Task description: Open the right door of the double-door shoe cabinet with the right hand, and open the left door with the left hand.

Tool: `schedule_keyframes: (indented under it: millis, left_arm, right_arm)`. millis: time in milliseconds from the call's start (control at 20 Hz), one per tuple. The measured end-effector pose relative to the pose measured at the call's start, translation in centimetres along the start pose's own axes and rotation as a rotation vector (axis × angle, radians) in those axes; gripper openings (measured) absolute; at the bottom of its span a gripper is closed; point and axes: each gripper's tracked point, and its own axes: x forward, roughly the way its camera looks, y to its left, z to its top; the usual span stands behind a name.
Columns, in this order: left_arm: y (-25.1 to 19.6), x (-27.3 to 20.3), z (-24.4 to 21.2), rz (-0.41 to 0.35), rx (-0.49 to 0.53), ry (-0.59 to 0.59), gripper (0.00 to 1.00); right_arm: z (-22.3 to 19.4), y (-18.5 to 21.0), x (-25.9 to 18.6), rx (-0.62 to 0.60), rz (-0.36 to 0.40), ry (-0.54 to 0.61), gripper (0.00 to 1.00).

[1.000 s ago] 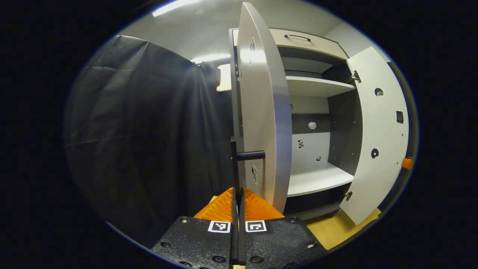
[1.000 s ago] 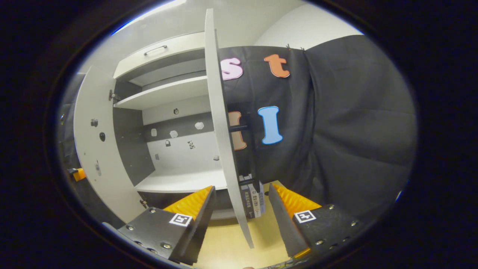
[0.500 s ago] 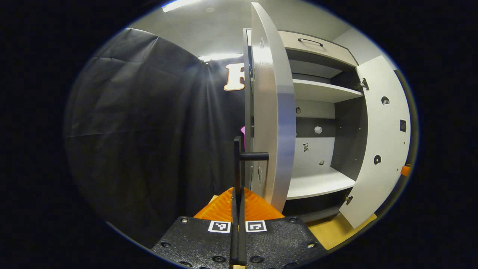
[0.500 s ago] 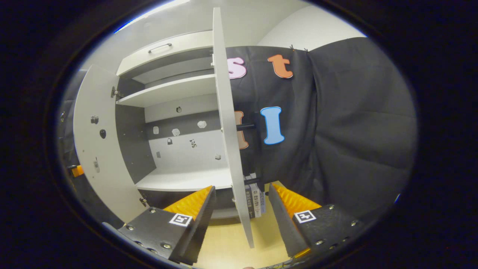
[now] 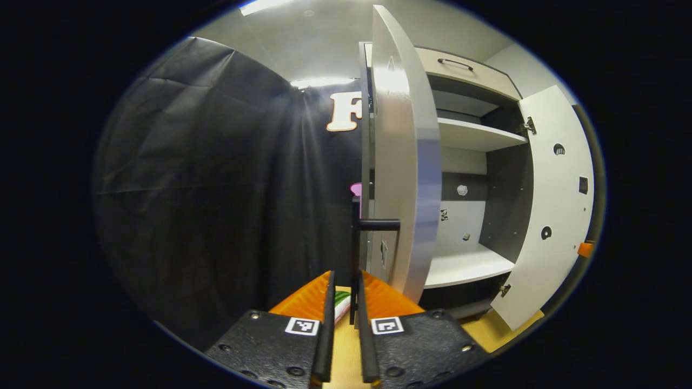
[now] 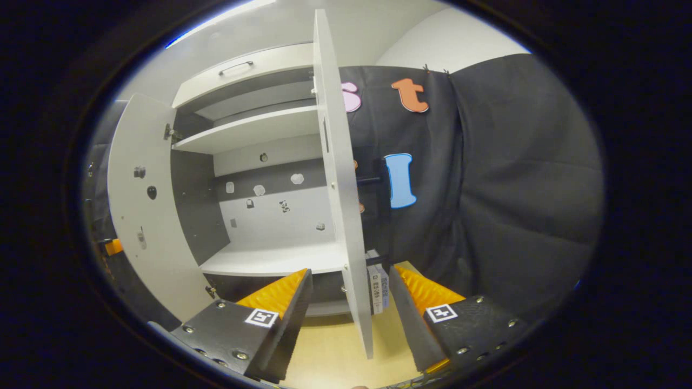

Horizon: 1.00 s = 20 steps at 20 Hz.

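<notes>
Shoe cabinet (image 5: 476,135) doors are both seen swung out, so that the interior is exposed in both views. In the left gripper view the left door (image 5: 405,162) is seen nearly edge-on, and its dark bar handle (image 5: 357,243) runs down between the fingers of the left gripper (image 5: 346,302). The fingers are parted by a narrow gap on either side of the bar; whether either one touches it cannot be told. The right door (image 5: 557,205) is seen further off in that view, standing wide open on its hinges.

In the right gripper view the right door (image 6: 340,189) is seen edge-on, and its lower edge hangs between the spread fingers of the right gripper (image 6: 348,302), which are set wide apart and are not pressed on it. Its bar handle (image 6: 370,180) projects from the far side of the panel.

Inside the cabinet an upper shelf (image 6: 248,129) and a lower shelf (image 6: 270,259) are seen, both bare of shoes. Several small pale and dark marks are seen on the back panel (image 6: 270,210); what they are cannot be made out. A closed drawer (image 6: 243,73) with a bar pull sits above the compartment. Some upright books or boxes (image 6: 377,281) are seen on the yellowish floor (image 6: 324,351) just beyond the right door.
</notes>
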Motion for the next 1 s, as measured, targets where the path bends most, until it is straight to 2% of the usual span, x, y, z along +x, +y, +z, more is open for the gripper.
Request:
schedule_keyframes:
  millis: [100, 250, 300, 350, 400, 450, 600, 800, 1000]
  left_arm:
    - [0.5, 0.0, 0.0, 0.007, -0.004, 0.001, 0.46]
    - [1.3, 0.0, -0.1, 0.012, -0.004, 0.003, 0.75]
    - [1.5, -0.2, -0.1, 0.013, -0.002, 0.003, 0.78]
    - [1.7, -0.1, -0.1, 0.013, 0.0, 0.002, 0.79]
    - [1.7, -0.1, 0.0, 0.012, -0.002, 0.001, 0.85]
    - [1.7, -0.1, 0.0, 0.01, -0.002, 0.003, 0.87]
    - [1.8, -0.1, 0.0, 0.009, 0.003, 0.002, 0.86]
    - [1.7, -0.2, 0.1, 0.011, 0.003, 0.006, 0.88]
    - [2.9, -1.1, 0.1, 0.064, 0.022, 0.009, 0.88]
  right_arm:
    - [0.0, 0.4, 0.0, -0.005, 0.004, -0.001, 0.77]
    - [0.0, 0.8, -0.1, -0.008, 0.006, -0.003, 0.82]
    - [0.1, 1.0, -0.1, -0.008, 0.008, -0.007, 0.84]
    - [0.1, 1.2, -0.2, -0.008, 0.008, -0.011, 0.77]
    - [0.2, 1.4, -0.2, -0.011, 0.008, -0.015, 0.77]
    - [0.2, 1.6, -0.3, -0.013, 0.009, -0.017, 0.92]
    - [0.5, 2.7, -0.6, -0.03, 0.017, -0.029, 0.77]
    - [1.8, 5.5, -1.0, -0.047, 0.065, -0.054, 0.76]
    - [2.1, 8.6, -0.2, -0.085, 0.13, -0.067, 0.77]
